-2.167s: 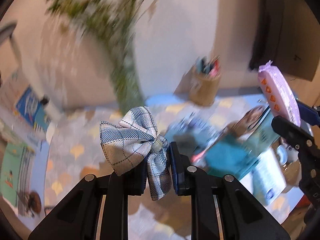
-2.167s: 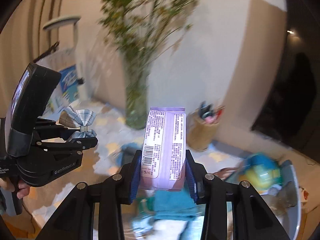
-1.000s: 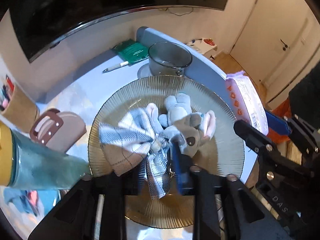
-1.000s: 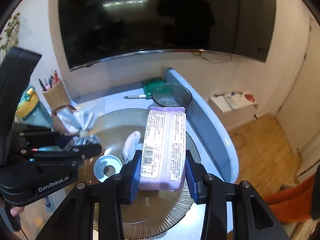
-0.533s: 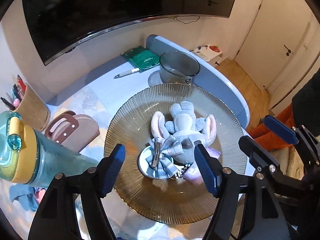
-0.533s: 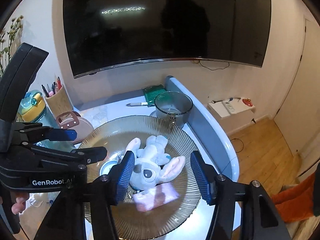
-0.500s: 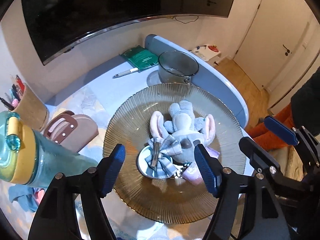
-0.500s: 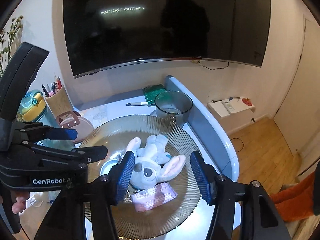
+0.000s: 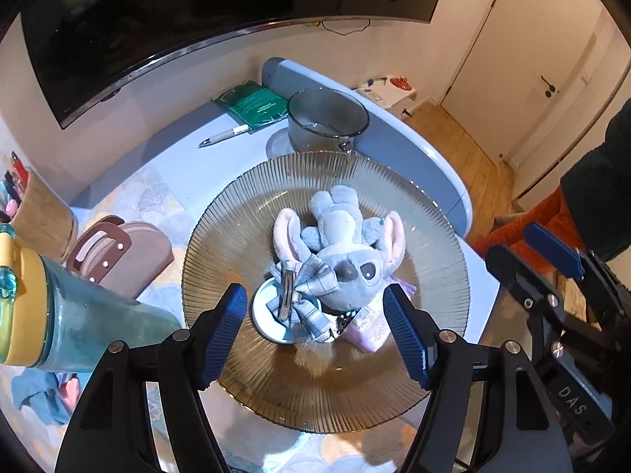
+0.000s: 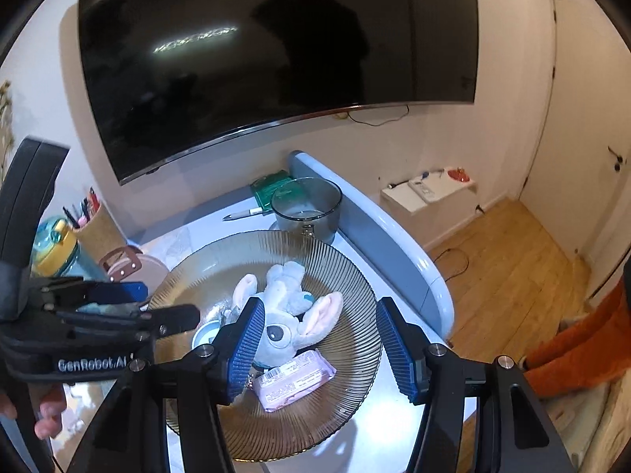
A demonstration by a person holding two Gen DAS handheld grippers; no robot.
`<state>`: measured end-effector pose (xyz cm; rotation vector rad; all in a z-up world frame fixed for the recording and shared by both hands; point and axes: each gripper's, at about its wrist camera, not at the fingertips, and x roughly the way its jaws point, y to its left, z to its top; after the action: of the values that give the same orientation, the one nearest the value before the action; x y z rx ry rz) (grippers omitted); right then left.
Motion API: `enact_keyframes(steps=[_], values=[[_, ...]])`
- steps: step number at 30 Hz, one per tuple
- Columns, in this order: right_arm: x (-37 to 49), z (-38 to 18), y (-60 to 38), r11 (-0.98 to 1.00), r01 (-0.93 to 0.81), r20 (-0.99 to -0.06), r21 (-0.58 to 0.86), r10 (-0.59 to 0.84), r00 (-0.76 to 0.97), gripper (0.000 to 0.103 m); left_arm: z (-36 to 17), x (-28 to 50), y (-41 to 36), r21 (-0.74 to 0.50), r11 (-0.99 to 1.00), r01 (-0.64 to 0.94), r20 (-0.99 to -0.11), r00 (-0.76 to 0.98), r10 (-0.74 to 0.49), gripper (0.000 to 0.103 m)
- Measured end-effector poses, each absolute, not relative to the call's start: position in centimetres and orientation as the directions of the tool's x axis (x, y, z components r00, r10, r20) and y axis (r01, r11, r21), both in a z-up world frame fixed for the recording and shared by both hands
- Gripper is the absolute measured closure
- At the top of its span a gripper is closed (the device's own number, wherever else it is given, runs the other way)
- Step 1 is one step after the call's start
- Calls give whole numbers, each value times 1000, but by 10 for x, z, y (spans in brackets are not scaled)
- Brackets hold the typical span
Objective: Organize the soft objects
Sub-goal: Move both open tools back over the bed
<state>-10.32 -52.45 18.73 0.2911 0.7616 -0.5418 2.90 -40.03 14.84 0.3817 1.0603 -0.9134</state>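
Note:
A ribbed amber glass plate (image 9: 244, 370) (image 10: 347, 402) holds a grey plush toy (image 9: 343, 244) (image 10: 284, 303), a plaid fabric bow (image 9: 307, 287) lying on a small white dish (image 9: 268, 323), and a purple tissue pack (image 9: 368, 325) (image 10: 294, 380). My left gripper (image 9: 315, 333) is open and empty, above the plate's near side. My right gripper (image 10: 319, 345) is open and empty above the plate. The right gripper also shows in the left wrist view (image 9: 552, 272) at the right. The left gripper also shows in the right wrist view (image 10: 130, 307) at the left.
A grey glass cup (image 9: 325, 122) (image 10: 305, 207), a green packet (image 9: 252, 104) and a pen (image 9: 224, 136) lie behind the plate. A teal bottle (image 9: 79, 315), brown pouch (image 9: 118, 248) and pen holder (image 9: 35, 205) stand left. The table's curved edge (image 10: 410, 264) drops to wooden floor on the right.
Both grippers opened over the plate. The bow dropped onto the small dish and the tissue pack onto the plate beside the plush toy. Both grippers have since lifted slightly.

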Motion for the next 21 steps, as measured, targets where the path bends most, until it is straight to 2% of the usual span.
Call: enact_keyframes(steps=[8, 12, 17, 21], values=[[-89, 181, -526, 835, 545, -729, 73, -328, 601, 45, 149, 34, -399, -148, 596, 789, -861, 194, -471, 33], [-82, 181, -526, 830, 551, -732, 90, -320, 601, 45, 152, 42, -391, -206, 590, 780, -847, 160, -507, 33], [-81, 195, -515, 827, 558, -703, 75, -353, 617, 45, 167, 42, -377, -265, 553, 790, -800, 140, -583, 33], [-83, 213, -501, 824, 563, -668, 63, -384, 637, 44, 197, 26, -350, -298, 482, 824, -723, 135, -678, 33]])
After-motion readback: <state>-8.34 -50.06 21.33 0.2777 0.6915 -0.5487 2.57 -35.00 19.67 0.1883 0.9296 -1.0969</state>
